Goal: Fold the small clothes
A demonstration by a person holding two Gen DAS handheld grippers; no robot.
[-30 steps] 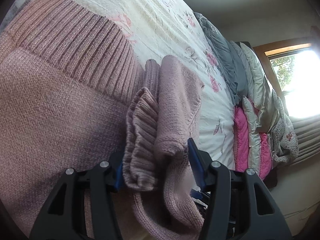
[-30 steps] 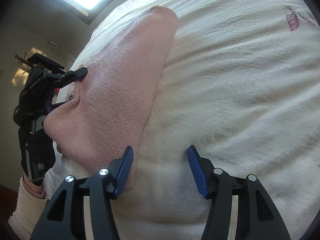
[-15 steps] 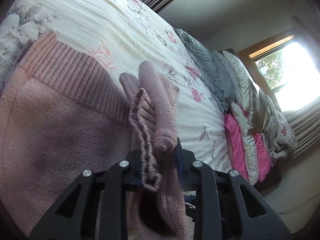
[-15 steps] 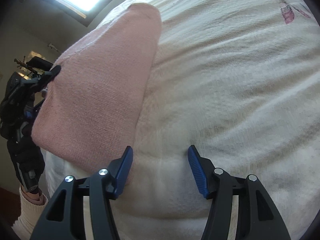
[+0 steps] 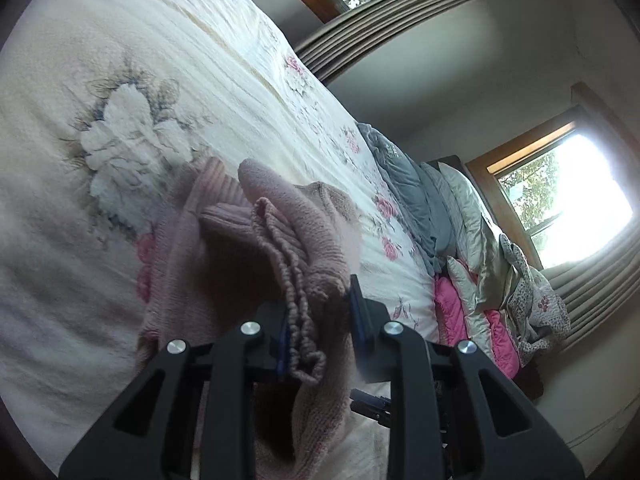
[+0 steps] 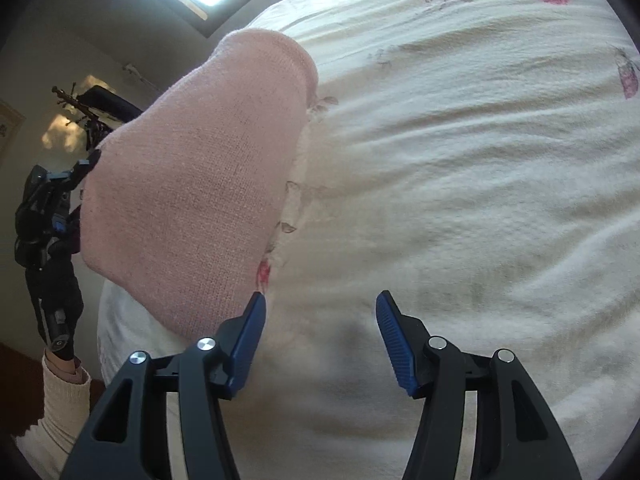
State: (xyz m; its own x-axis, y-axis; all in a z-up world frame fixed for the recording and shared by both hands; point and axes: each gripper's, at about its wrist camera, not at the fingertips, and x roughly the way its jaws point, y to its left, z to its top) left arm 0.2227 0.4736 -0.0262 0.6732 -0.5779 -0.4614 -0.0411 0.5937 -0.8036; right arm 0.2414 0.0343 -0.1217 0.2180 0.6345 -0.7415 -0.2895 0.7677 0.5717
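Note:
A pink knit sweater (image 5: 288, 216) lies on the floral bedspread (image 5: 180, 60). My left gripper (image 5: 318, 312) is shut on a bunched ribbed edge and fold of it, holding that part up off the bed. In the right wrist view the sweater (image 6: 200, 184) rises as a lifted flap at the left, with the left gripper (image 6: 52, 208) behind it held by a hand in a cream sleeve (image 6: 60, 400). My right gripper (image 6: 320, 320) hovers open just above the bedspread (image 6: 460, 160), its left fingertip close to the sweater's lower edge, nothing between its fingers.
Grey, silver and pink pillows and quilts (image 5: 460, 260) are piled at the far side of the bed under a bright window (image 5: 568, 200). The bed edge drops off at the left in the right wrist view, with a dark coat stand (image 6: 88, 108) beyond.
My left gripper closed on the bunched sweater edge and lifted it up and back, so more bedspread shows. The flap stands higher in the right wrist view. The right gripper barely moved.

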